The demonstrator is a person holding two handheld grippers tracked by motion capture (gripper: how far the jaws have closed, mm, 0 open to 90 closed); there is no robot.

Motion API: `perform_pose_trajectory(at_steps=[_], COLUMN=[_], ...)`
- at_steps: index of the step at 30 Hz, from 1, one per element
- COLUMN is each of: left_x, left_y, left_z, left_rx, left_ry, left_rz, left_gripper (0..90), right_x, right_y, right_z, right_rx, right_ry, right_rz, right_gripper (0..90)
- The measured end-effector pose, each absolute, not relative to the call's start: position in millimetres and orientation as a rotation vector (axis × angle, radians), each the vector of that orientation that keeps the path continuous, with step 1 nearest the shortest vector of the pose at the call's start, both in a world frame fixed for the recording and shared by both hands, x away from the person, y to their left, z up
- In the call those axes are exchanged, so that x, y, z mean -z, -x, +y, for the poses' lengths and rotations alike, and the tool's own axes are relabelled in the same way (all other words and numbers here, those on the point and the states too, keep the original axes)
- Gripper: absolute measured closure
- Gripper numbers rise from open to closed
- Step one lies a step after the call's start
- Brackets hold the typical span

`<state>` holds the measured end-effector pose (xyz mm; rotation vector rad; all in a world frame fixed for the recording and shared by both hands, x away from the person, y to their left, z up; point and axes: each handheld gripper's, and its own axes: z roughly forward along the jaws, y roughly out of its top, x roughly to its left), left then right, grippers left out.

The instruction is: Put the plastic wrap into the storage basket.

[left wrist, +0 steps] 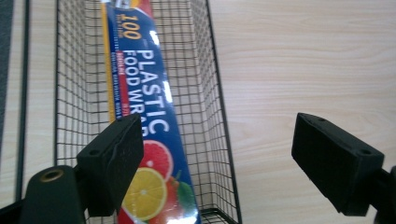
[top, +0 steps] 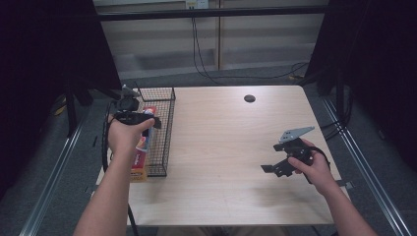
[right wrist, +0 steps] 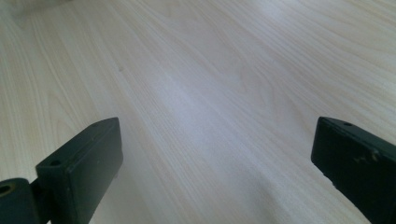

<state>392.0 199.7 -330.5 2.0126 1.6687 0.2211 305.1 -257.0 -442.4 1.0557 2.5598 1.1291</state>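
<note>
A long blue box of plastic food wrap (left wrist: 144,93) lies lengthwise in a black wire basket (left wrist: 212,93). The basket (top: 167,128) stands at the table's left edge, and the box (top: 140,162) pokes out over its near end. My left gripper (top: 135,118) hovers over the basket, open (left wrist: 219,135), one jaw above the box and the other above bare wood, touching nothing. My right gripper (top: 275,160) is held above the table's right part, also open (right wrist: 215,140), with only bare wood between its jaws.
The light wooden table (top: 221,147) has a dark round hole (top: 249,98) near its far edge. Black cables (top: 201,59) hang behind the table. Dark curtains close both sides, and metal rails (top: 364,162) run along the floor.
</note>
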Motion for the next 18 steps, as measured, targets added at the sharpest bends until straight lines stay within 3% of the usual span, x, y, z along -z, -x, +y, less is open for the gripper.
perform_pose_trajectory(at_steps=[18], left_x=[328], left_y=[-377], left_z=[182], left_rx=[-0.205], left_ry=[-2.074], left_rz=[1.489], left_gripper=[11.7], right_x=[444], right_y=[-305], right_z=[-256], right_rx=[-1.138], right_ry=[-1.056], right_rz=[2.563], right_gripper=[2.1])
